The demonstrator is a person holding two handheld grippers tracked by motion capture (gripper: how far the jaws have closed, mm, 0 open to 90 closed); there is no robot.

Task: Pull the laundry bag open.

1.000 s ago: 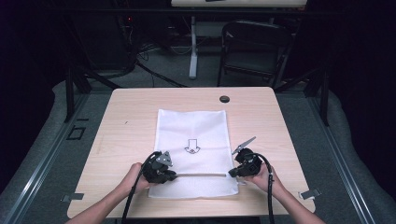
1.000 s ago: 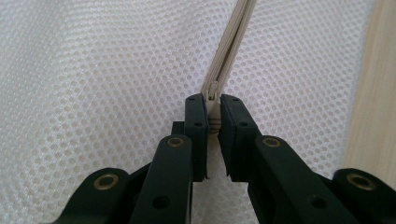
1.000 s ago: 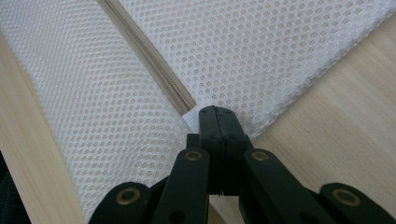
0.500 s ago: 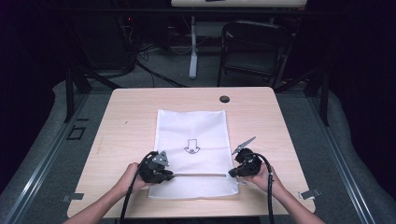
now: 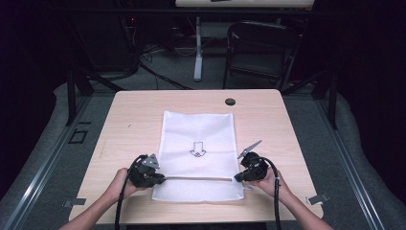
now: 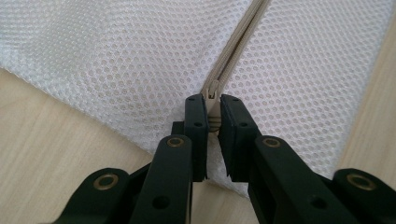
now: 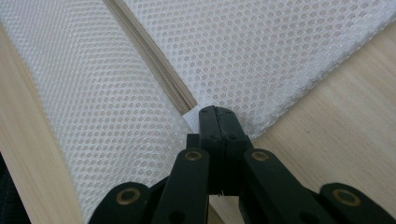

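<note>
- High view: white mesh laundry bag flat on pale wooden counter, printed arrow mark at centre, zipper running across near the front edge. Left gripper at zipper's left end, right gripper at its right end, each in a hand entering from the bottom. Small dark round disc near the far counter edge, well apart from the bag. Dark room beyond; folding chair, table legs and floor cables.
- Left gripper view: jaws nearly closed, pinching the beige zipper pull between the pads; zipper line leading away over mesh.
- Right gripper view: jaws fully closed on a white fabric tab at the bag's edge, beside the zipper end.
- Handling, as judged: light, soft, limp mesh; prone to bunching and sliding on smooth wood. Best held at pull and at end tab, kept taut between.
</note>
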